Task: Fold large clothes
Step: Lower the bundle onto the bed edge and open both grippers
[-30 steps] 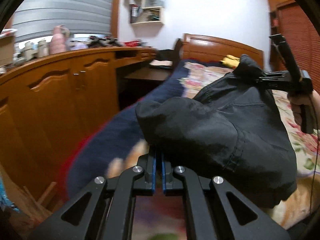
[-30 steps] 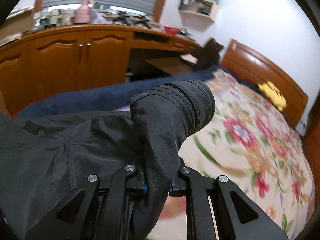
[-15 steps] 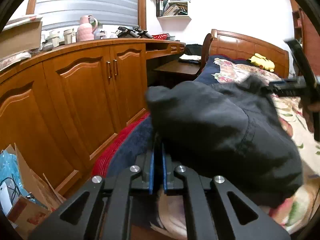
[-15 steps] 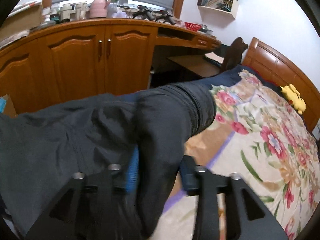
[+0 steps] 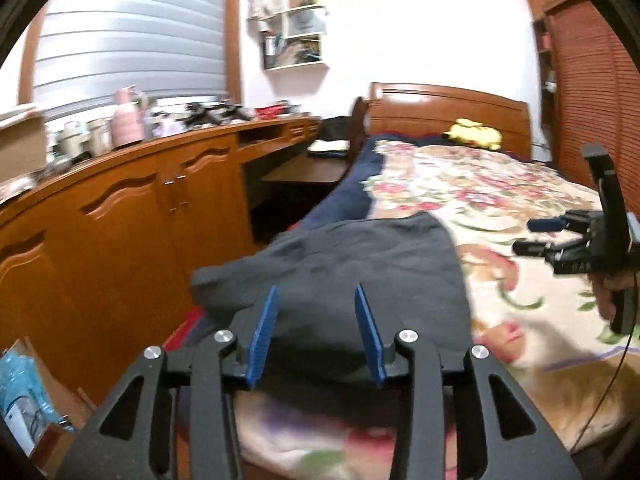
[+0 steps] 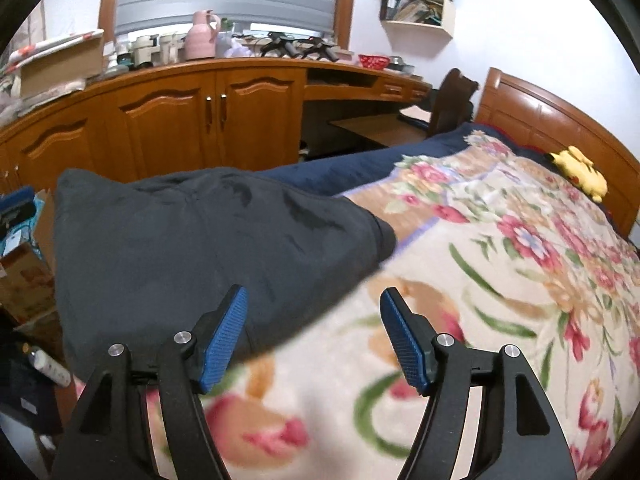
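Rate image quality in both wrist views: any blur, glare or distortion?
Left wrist view: strong fisheye bending, window blind overexposed, dark garment and floral blanket smeared by motion blur. Right wrist view: same curvature, blanket blurred near the right gripper, cabinets sharper.

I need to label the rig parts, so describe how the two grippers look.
Both match: the left gripper and right gripper have matte black linkage arms with triangular cut-outs, silver round pivot pins, and blue ribbed pads. From the left view, the right gripper carries a black upright bar and a thin dark cable.
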Action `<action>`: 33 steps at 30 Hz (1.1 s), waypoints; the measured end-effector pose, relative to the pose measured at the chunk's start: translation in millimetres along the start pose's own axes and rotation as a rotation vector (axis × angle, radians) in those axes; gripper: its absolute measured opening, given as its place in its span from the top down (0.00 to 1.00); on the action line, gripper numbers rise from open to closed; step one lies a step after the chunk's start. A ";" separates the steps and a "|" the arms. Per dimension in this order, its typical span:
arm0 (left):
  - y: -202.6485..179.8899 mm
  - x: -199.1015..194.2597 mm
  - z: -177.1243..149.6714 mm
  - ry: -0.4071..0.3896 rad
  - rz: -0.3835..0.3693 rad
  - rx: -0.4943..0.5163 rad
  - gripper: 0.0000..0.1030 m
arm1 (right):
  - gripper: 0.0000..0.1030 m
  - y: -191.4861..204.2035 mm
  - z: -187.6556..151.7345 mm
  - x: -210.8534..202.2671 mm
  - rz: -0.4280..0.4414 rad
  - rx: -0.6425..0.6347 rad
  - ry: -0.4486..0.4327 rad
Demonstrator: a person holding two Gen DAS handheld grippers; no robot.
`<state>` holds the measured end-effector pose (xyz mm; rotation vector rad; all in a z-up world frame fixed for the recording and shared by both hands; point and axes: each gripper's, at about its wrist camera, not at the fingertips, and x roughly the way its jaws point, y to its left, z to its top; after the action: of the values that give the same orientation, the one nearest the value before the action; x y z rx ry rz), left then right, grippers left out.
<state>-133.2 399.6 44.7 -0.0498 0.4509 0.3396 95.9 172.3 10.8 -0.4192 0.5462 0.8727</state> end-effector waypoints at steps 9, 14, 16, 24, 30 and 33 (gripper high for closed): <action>-55.7 39.3 6.5 0.081 -0.090 0.042 0.62 | 0.32 -12.6 -37.1 -44.9 -0.018 0.014 -0.020; -62.2 57.8 1.8 0.138 -0.065 0.050 0.62 | 0.32 -18.5 -51.7 -61.9 -0.028 0.023 -0.029; -60.1 64.8 -3.1 0.165 -0.057 0.041 0.62 | 0.32 -19.9 -57.5 -65.5 -0.037 0.020 -0.027; -53.6 77.9 -22.9 0.207 -0.018 0.047 0.61 | 0.31 -30.5 -79.3 -69.2 -0.039 0.042 -0.033; -54.1 78.7 -28.2 0.191 -0.011 0.037 0.61 | 0.31 -40.2 -94.1 -72.6 -0.038 0.061 -0.029; -58.6 76.8 -26.1 0.189 0.011 0.042 0.61 | 0.31 -46.8 -103.8 -79.5 -0.034 0.083 -0.034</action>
<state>-59.8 365.1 -13.9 -0.0386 0.6459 0.3379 63.5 40.1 -16.9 -0.3367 0.5409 0.8200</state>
